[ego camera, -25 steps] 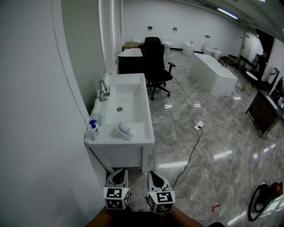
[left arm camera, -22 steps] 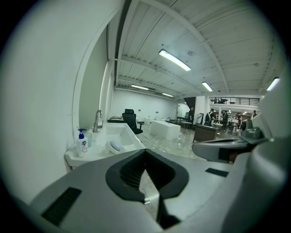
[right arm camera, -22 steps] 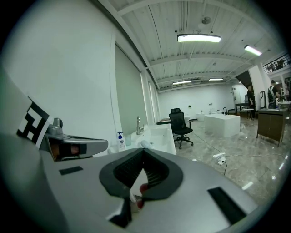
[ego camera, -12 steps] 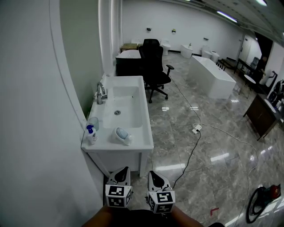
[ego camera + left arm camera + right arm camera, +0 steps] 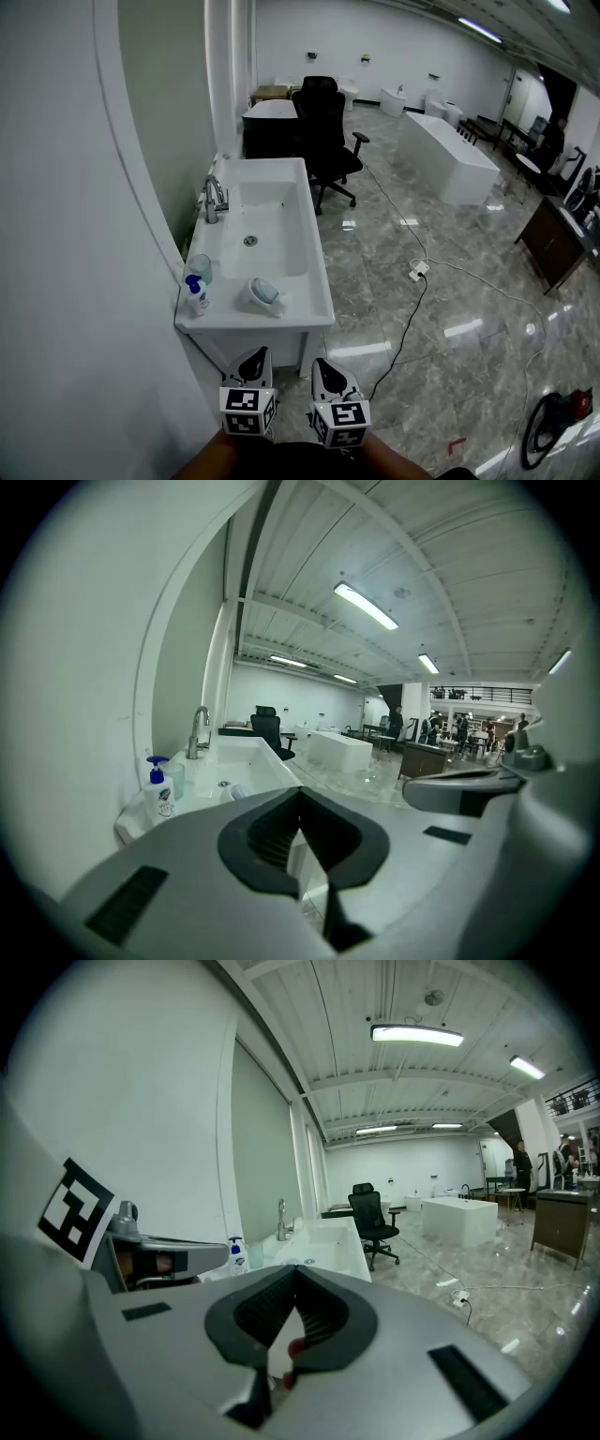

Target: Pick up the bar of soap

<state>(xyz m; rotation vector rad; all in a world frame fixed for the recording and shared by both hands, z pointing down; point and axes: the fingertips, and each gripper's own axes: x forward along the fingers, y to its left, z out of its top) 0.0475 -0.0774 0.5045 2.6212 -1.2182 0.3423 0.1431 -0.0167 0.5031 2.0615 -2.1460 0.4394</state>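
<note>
The pale blue bar of soap (image 5: 265, 290) lies in a white dish on the near end of the white washbasin (image 5: 309, 281), and shows small in the left gripper view (image 5: 236, 791). Both grippers are low at the bottom of the head view, side by side, well short of the basin. My left gripper (image 5: 253, 356) has its jaws together with nothing between them, as the left gripper view (image 5: 298, 794) shows. My right gripper (image 5: 322, 366) is shut too and empty (image 5: 294, 1274).
A blue-topped pump bottle (image 5: 197, 294) and a glass (image 5: 200, 269) stand left of the soap; a tap (image 5: 215, 198) rises farther back. The wall runs along the left. A black office chair (image 5: 327, 141), a white bathtub (image 5: 447, 157) and a floor cable (image 5: 412, 291) lie beyond.
The view has drifted a little, so the basin sits slightly lower and nearer in the head view. Both grippers keep their place and stay shut.
</note>
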